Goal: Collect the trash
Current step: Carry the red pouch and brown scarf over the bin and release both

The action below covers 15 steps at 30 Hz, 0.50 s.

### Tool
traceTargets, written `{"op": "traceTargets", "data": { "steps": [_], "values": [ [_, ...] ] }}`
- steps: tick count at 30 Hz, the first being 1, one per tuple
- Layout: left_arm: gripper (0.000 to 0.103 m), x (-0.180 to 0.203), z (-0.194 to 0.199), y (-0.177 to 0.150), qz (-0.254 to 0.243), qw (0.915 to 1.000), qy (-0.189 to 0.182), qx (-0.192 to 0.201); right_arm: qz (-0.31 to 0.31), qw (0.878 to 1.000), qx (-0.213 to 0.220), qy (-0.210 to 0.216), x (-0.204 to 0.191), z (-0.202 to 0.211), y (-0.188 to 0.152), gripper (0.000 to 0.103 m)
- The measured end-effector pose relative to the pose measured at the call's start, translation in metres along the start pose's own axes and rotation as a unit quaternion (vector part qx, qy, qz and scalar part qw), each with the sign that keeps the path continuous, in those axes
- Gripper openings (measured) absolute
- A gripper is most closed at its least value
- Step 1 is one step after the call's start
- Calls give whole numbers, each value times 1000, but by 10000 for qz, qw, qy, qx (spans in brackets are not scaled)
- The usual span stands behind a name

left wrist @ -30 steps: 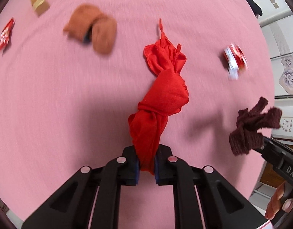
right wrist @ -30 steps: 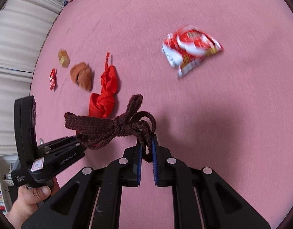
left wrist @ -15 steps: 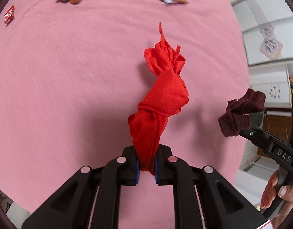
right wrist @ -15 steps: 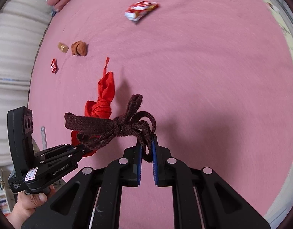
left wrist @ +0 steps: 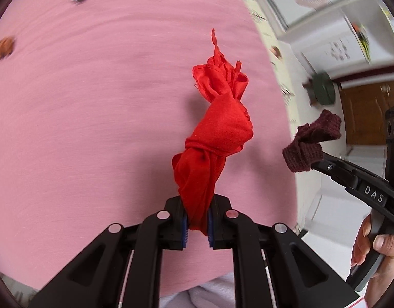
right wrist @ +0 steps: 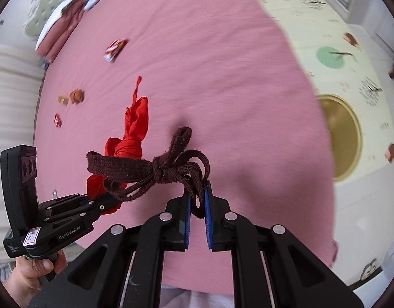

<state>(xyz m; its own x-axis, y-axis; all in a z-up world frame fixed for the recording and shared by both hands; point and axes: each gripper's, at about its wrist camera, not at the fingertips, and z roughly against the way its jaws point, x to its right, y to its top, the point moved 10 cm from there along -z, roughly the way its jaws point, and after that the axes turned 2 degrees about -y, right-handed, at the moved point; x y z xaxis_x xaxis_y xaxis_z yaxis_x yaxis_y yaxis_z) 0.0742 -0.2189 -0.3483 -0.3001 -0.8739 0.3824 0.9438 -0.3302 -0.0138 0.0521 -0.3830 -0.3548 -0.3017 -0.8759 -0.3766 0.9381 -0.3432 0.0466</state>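
The left gripper [left wrist: 197, 224] is clenched on a knotted red silky cloth [left wrist: 217, 133], whose long axis runs straight away from the jaws, its frayed tip farthest. The right gripper [right wrist: 197, 220] is clenched on a dark brown knitted strap tied in a bow [right wrist: 155, 170], which stretches leftward. Both hang above the pink bedsheet [right wrist: 222, 64]. Compared with a second ago, the red-and-white crinkled wrapper [right wrist: 115, 48] and the small brown crumpled lump [right wrist: 76, 96] lie much farther off, and a cream patterned floor mat [right wrist: 337, 25] has appeared beyond the bed's edge.

Both grippers are pointing steeply downward, left gripper [left wrist: 197, 220] and right gripper [right wrist: 197, 220] each clamping fingers [right wrist: 187, 220] together on cloth.
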Motion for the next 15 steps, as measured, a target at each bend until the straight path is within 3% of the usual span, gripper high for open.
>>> {"op": "traceTargets", "data": {
  "steps": [3, 8, 10, 15],
  "values": [
    [11, 55, -23, 8, -284, 9995, -68, -122, -227, 9996, 153, -51, 41, 18, -4, 9],
    [11, 113, -41, 4, -656, 9973, -117, -313, -702, 9968, 368, -72, 109, 43, -6, 9],
    [11, 142, -57, 16, -784, 9960, -120, -401, -887, 9950, 444, -81, 133, 51, -5, 9],
    [11, 180, -78, 23, -1084, 9922, -65, -607, -1398, 9882, 626, -83, 195, 68, -4, 9]
  ]
}}
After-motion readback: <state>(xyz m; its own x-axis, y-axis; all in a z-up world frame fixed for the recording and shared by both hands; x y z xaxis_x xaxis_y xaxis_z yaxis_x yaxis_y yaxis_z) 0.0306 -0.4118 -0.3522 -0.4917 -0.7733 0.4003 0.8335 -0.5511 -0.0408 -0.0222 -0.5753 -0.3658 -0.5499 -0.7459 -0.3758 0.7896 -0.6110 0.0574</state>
